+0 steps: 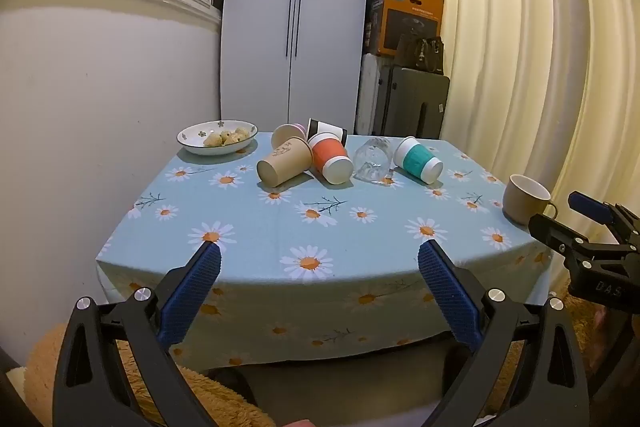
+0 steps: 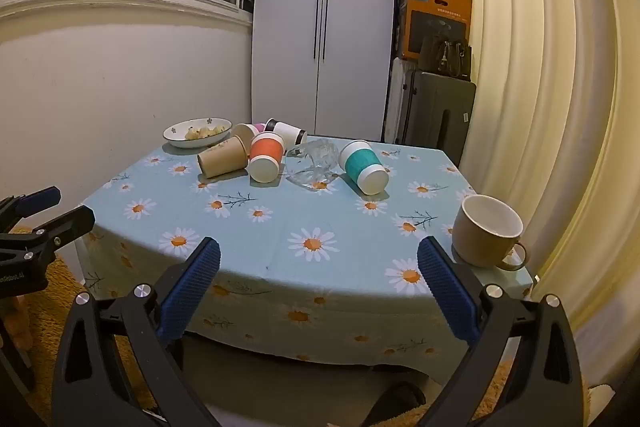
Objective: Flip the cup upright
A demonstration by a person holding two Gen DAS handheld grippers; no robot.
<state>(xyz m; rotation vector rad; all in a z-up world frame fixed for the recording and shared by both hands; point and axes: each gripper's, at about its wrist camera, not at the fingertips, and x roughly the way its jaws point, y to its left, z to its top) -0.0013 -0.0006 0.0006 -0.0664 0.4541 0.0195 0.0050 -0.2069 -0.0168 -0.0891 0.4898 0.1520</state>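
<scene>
Right wrist | teal cup (image 2: 362, 166) on its side (white rim, base toward camera); both claws wide, empty

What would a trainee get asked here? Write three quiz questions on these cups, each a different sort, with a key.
1. True or false: the beige mug lies on its side.
2. Which cup lies nearest that mug: A the teal cup, B the orange cup, C the brown paper cup?
3. Fill in: the fingers of the left gripper and the right gripper stand ___.

Key: 1 false, it stands upright; 2 A; 3 open, holding nothing.
</scene>
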